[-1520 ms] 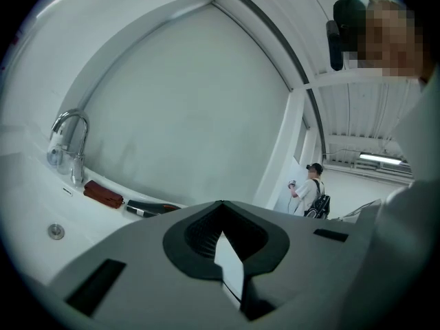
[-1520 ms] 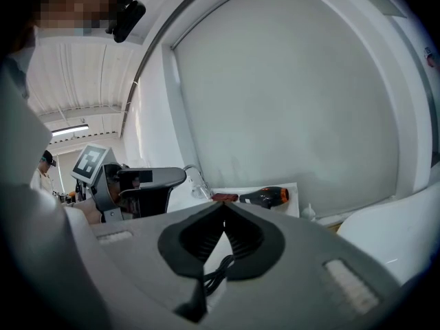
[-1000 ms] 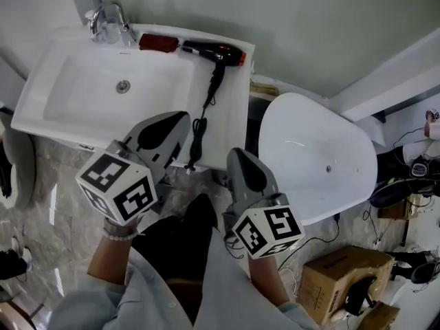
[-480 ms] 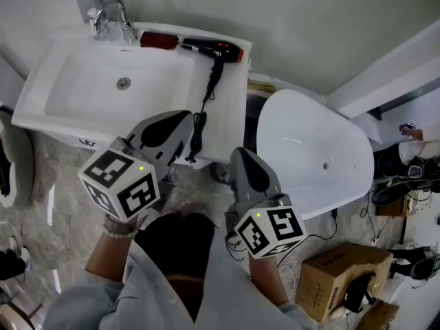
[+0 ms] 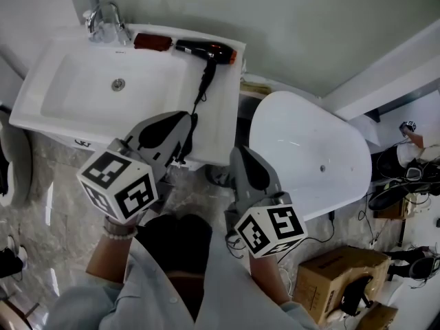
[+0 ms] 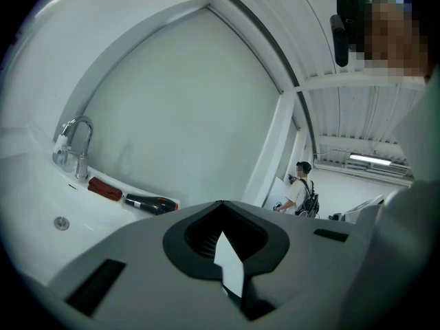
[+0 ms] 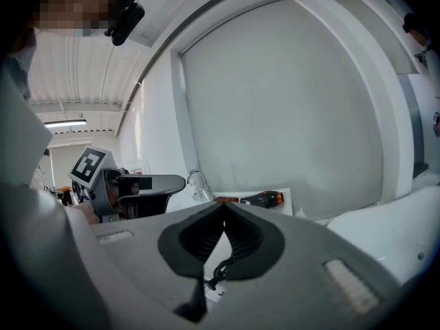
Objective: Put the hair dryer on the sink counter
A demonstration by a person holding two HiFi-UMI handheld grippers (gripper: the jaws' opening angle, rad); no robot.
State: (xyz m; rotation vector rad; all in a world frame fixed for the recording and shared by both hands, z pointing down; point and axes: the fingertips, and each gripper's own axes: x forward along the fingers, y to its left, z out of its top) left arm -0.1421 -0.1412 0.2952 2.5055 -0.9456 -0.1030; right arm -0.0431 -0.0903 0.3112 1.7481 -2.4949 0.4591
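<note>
The black hair dryer (image 5: 206, 49) with an orange nozzle end lies on the white sink counter (image 5: 223, 115) at its back right corner. Its cord (image 5: 200, 91) trails toward the counter's front edge and passes behind my left gripper (image 5: 183, 119). That gripper is held low in front of the sink, shut and empty. My right gripper (image 5: 238, 154) hovers beside it, right of the counter, also shut with nothing in it. Both gripper views look past closed jaws to the hair dryer (image 6: 152, 203) (image 7: 263, 199) far ahead.
A red brush-like object (image 5: 152, 42) lies next to the chrome faucet (image 5: 103, 19) behind the basin (image 5: 89, 95). A white toilet with its lid down (image 5: 309, 157) stands right of the sink. A cardboard box (image 5: 344, 273) sits on the floor. A person (image 6: 301, 186) stands far off.
The hair dryer stays on the counter. Both grippers remain shut near my body. The view has drifted, so sink and toilet sit slightly further left, and the cord's end is now behind the left gripper.
</note>
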